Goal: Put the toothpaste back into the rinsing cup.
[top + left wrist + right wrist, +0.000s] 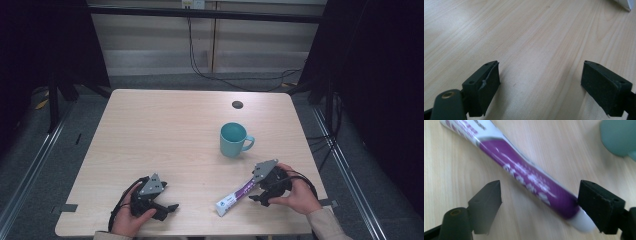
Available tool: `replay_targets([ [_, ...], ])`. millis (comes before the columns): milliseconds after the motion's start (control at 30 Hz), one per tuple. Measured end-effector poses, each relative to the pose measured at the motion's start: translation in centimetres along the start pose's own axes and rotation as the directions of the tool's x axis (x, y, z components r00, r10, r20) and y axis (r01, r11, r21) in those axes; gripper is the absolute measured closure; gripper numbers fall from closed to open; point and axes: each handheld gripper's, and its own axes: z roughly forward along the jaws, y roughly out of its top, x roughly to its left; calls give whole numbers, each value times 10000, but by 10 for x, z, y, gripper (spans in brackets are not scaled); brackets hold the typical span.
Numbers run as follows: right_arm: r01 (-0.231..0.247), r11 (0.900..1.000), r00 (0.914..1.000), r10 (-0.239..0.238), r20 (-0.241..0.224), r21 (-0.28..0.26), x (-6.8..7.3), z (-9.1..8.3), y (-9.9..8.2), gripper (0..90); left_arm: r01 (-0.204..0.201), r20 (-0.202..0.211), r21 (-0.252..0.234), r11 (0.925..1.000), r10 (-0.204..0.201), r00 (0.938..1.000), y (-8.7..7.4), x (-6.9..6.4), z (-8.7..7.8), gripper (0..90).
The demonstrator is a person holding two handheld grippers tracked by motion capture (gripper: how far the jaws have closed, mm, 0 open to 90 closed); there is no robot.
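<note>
A purple and white tube [236, 196] lies slantwise on the wooden table [165, 130] near its front edge. My right gripper [257, 199] is at the tube's right end. In the right gripper view the tube [529, 180] runs diagonally between the wide-apart jaws of this gripper [539, 200]; its white cap end sits against the right jaw while the left jaw stands clear of it. My left gripper [167, 210] rests at the front left, open over bare wood [540, 85], with a corner of the tube [624, 3] far off.
A teal mug [233, 140] stands upright behind the tube, handle to the right, and its edge shows blurred in the right gripper view [619, 135]. A small dark round hole [237, 104] is in the table near the back edge.
</note>
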Motion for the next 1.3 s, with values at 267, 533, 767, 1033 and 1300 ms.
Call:
replay_targets([
  [267,535,9981,9972,-518,-535,318,2,16,15,293,-1,-15,-2,10000,1,10000,0,0,0,150],
  [533,708,9970,9933,-678,-936,297,3,24,25,517,-1,-19,-4,10000,1,10000,0,0,0,149],
  [767,353,9990,9945,-323,-1000,288,4,22,27,752,1,-16,-4,10000,-1,10000,0,0,0,150],
  [1033,-866,9886,9932,761,-877,-1230,-6,1,21,752,-1,-12,-2,10000,1,10000,0,0,0,150],
  [1300,-1577,9626,9868,1452,-719,-2201,-17,-18,23,752,-1,-18,1,10000,1,10000,0,0,0,150],
])
